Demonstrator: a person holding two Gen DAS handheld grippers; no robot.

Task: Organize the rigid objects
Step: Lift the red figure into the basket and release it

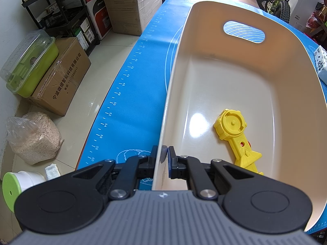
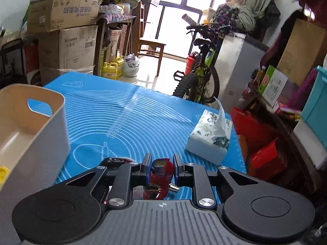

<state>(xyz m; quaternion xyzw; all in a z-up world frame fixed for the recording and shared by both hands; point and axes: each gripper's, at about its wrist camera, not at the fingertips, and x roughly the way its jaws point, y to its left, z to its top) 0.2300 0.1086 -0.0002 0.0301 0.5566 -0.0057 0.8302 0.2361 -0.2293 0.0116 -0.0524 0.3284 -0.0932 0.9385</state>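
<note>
A cream plastic bin stands on the blue mat. A yellow toy lies on the bin floor. My left gripper is shut on the bin's near left wall, one finger outside and one inside. In the right wrist view the bin is at the left. My right gripper is shut on a red and gold toy figure and holds it above the mat. A black object lies just left of the fingers, partly hidden.
A tissue box sits on the mat's right side and shows at the right edge of the left wrist view. Cardboard boxes, a sack and a bicycle stand around the table.
</note>
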